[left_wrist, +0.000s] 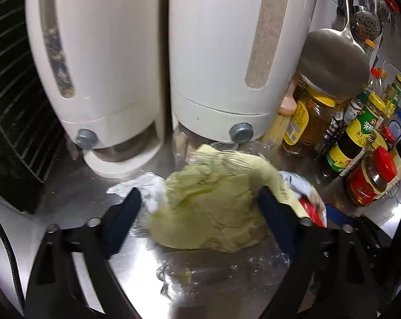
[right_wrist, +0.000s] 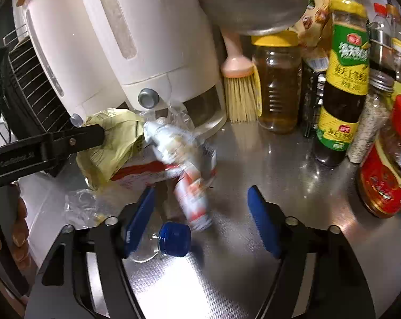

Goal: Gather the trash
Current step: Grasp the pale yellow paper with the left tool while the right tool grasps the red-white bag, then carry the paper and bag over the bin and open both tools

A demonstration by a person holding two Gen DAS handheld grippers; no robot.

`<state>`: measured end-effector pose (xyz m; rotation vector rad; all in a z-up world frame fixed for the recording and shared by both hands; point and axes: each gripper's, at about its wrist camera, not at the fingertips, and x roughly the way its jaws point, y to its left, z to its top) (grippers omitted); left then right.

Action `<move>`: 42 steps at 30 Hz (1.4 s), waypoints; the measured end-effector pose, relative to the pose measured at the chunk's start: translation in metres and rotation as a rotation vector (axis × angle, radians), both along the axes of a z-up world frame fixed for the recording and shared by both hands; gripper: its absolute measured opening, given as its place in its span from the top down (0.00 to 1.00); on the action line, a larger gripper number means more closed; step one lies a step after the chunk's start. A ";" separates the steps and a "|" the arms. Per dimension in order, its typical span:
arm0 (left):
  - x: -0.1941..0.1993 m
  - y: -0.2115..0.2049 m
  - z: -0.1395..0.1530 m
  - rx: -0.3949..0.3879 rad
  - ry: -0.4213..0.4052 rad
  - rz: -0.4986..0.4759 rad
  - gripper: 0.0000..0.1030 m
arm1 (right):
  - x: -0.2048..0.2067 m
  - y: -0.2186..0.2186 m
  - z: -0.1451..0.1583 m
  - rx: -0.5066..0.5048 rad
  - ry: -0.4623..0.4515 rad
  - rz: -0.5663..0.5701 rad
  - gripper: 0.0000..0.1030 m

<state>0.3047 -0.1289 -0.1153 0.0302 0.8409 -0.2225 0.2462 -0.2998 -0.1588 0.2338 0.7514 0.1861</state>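
A crumpled yellow-green bag (left_wrist: 213,202) lies on the steel counter (left_wrist: 136,279) between the open fingers of my left gripper (left_wrist: 200,199), which straddles it. It also shows in the right wrist view (right_wrist: 115,143), with the left gripper's finger (right_wrist: 75,137) against it. A red and white carton (right_wrist: 147,175) lies beside it. A crushed clear bottle with a blue cap (right_wrist: 174,239) and a red-white wrapper (right_wrist: 192,194) lie between the open fingers of my right gripper (right_wrist: 200,202). Clear plastic film (left_wrist: 221,273) lies near the left gripper.
Two white grain dispensers (left_wrist: 105,61) stand at the back. A black wire rack (left_wrist: 17,106) is at the left. Sauce bottles and jars (right_wrist: 344,79), a small brush (right_wrist: 240,90) and a hanging ladle (left_wrist: 333,61) crowd the right side.
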 end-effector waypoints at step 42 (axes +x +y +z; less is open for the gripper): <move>-0.072 0.012 0.087 0.070 -0.160 -0.015 0.88 | -0.046 -0.006 0.076 -0.074 -0.170 -0.060 0.90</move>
